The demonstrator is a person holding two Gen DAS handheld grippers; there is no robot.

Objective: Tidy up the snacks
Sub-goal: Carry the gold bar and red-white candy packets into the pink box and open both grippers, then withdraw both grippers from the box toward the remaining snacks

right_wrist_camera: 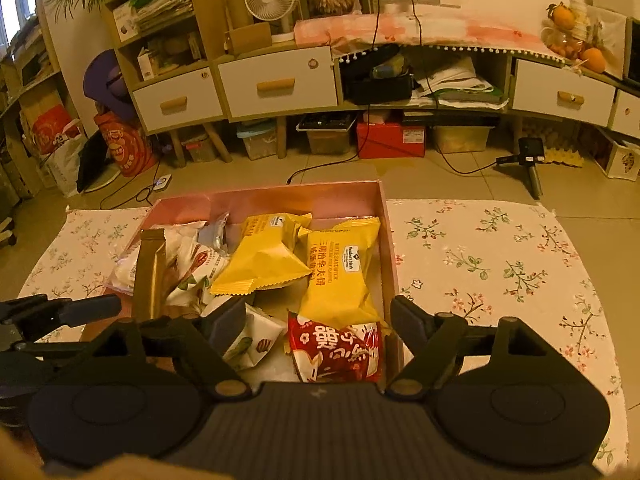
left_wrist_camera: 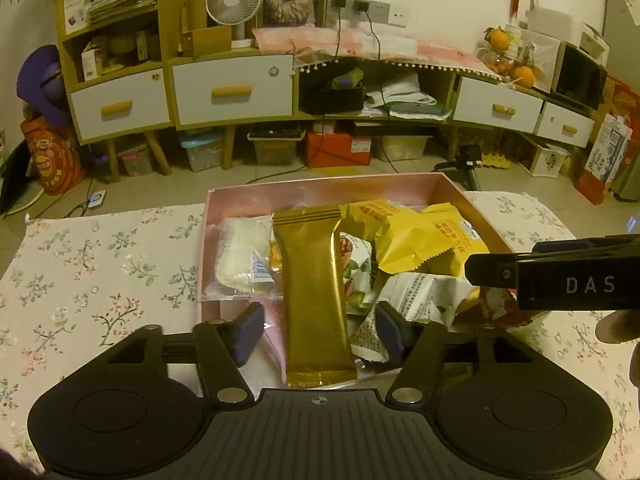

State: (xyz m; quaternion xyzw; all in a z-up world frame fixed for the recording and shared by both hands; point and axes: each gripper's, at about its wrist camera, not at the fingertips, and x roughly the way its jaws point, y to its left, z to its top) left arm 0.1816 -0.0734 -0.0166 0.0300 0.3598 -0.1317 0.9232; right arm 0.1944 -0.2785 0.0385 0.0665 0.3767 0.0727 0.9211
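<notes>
Snacks fill the pink box [right_wrist_camera: 390, 240] — a gold packet [left_wrist_camera: 314, 292] lies loose between the left gripper's [left_wrist_camera: 320, 332] parted jaws, the right gripper's [right_wrist_camera: 320, 320] spread too.

snack packets [right_wrist_camera: 264, 264] piled in box [right_wrist_camera: 280, 196]; box on cloth [right_wrist_camera: 500, 264]; cabinet [right_wrist_camera: 280, 80] behind, across floor.

snacks [right_wrist_camera: 336, 276]: yellow, gold, red packets | heaped in pink box [right_wrist_camera: 280, 196]

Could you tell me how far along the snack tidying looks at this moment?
Mostly done: the pink box already holds the yellow packets, a red packet and white wrappers. In hand: nothing; the left gripper is open around the gold packet leaning in the box, and the right gripper is open too. Left: no snacks show on the floral cloth.
</notes>
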